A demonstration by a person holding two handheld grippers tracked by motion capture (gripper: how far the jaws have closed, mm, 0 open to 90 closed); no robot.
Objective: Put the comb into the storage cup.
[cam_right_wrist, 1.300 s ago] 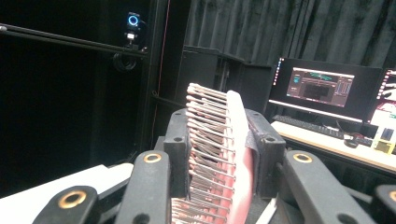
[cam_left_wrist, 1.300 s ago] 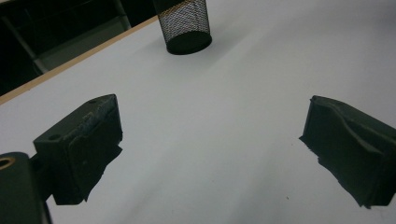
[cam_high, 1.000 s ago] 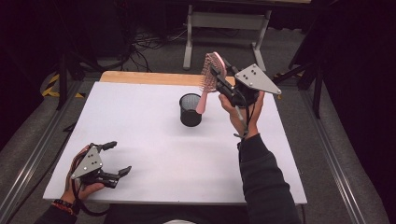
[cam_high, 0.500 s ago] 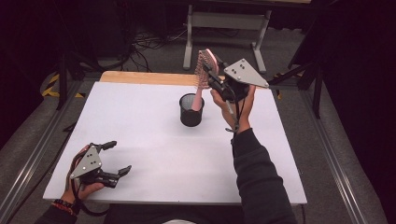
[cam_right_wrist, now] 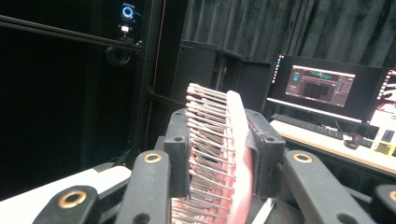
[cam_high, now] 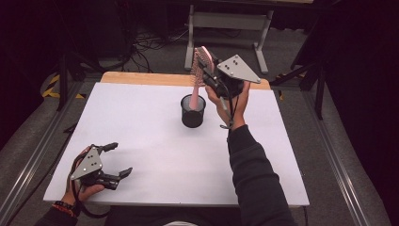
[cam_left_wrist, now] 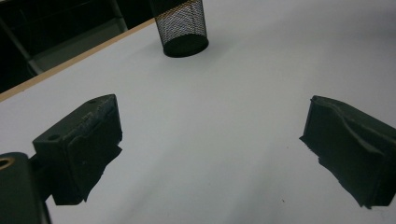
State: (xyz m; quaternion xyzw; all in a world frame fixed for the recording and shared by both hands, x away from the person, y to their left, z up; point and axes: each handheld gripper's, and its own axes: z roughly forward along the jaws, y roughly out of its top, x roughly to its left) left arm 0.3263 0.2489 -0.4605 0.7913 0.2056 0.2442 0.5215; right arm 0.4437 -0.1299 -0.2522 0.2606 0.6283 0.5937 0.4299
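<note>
Right claw (cam_high: 210,70) clamped on head of pink hairbrush (cam_high: 201,63), bristles against one jaw, back against the other. Brush held near upright above black mesh cup (cam_high: 193,111), handle tip at cup's mouth. Left claw (cam_high: 116,160) wide open, holding nothing, resting low at near-left corner of white surface (cam_high: 141,122).

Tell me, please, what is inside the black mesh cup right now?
The handle end of the pink hairbrush dips into the cup, held upright by the right gripper. How deep it reaches, and the cup's bottom, are hidden by the mesh wall.
</note>
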